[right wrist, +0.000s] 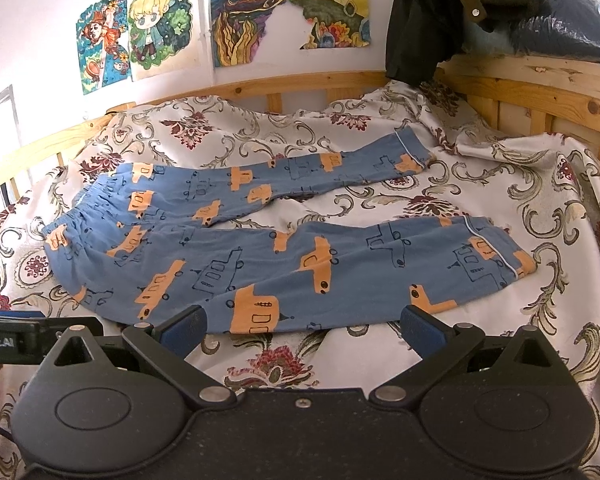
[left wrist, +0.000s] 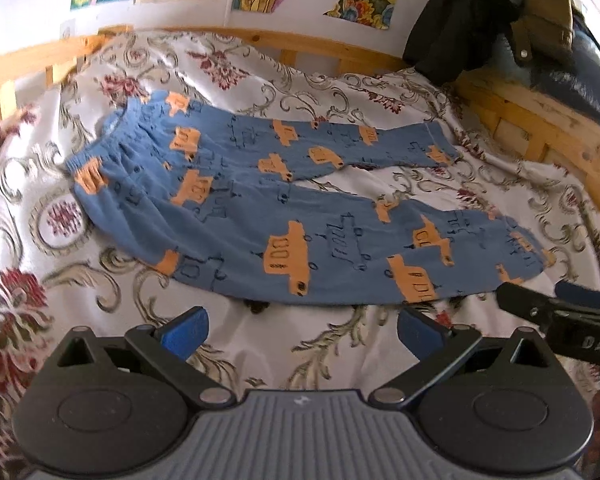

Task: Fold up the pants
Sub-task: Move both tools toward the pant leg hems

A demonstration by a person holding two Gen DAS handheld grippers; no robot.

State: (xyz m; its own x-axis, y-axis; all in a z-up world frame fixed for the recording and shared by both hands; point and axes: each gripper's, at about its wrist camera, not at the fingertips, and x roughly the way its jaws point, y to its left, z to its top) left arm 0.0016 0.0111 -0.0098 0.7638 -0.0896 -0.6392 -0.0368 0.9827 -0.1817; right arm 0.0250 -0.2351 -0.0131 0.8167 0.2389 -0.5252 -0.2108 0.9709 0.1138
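Observation:
Blue pants (left wrist: 236,204) printed with orange vehicles lie spread flat on the bed, waistband at the left, both legs reaching right and slightly apart. In the right wrist view the same pants (right wrist: 260,256) fill the middle. My left gripper (left wrist: 302,330) hovers open just in front of the near leg's lower edge, holding nothing. My right gripper (right wrist: 302,326) is open too, its blue pads level with the near leg's hem edge, with no cloth between them. The right gripper's fingers (left wrist: 556,312) show at the right in the left wrist view.
The floral bedspread (left wrist: 308,68) covers the bed inside a wooden frame (right wrist: 540,76). Dark clothes (right wrist: 420,20) hang over the far right corner rail. Colourful drawings (right wrist: 152,32) are stuck on the white wall behind.

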